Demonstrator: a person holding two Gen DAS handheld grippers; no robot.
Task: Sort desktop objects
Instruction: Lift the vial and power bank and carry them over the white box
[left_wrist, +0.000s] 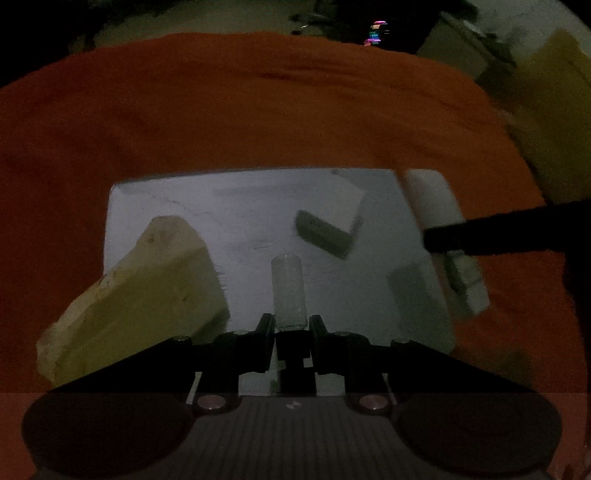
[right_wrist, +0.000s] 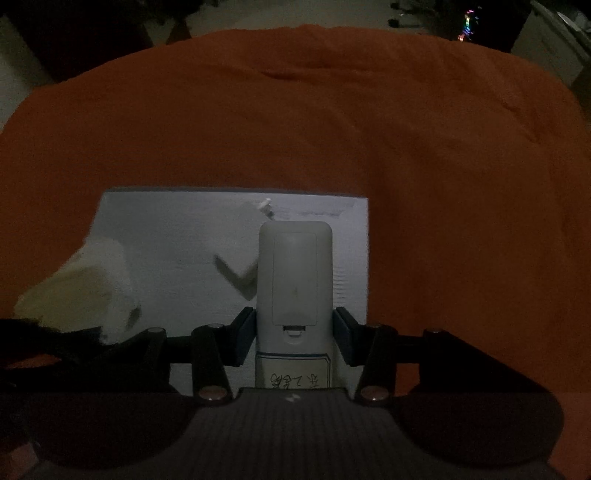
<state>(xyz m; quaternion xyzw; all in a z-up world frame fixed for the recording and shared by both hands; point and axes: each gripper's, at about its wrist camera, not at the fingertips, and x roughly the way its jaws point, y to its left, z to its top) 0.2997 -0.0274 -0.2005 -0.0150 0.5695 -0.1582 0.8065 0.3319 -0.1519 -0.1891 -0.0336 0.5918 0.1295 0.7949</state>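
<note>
Left wrist view: yellowish block (left_wrist: 140, 291) at left on white tray (left_wrist: 240, 214); left gripper (left_wrist: 290, 326) clamps small clear cylinder (left_wrist: 288, 291) above tray. Right gripper (right_wrist: 294, 334) clamps white remote (right_wrist: 294, 280) over orange cloth (right_wrist: 332, 122).

Both cameras sit just behind their own gripper's fingers and look steeply down along them at a desk covered in an orange cloth (left_wrist: 258, 110), close enough that a white sheet (left_wrist: 240, 221) fills the middle of each picture. The left wrist view faces the sheet's middle, its far edge about halfway up the frame. The right wrist view stands nearer the sheet's right edge (right_wrist: 365, 258). They share the sheet, the cloth's far edge and a dark room beyond (coloured lights (right_wrist: 466, 26) glow at upper right in both).
</note>
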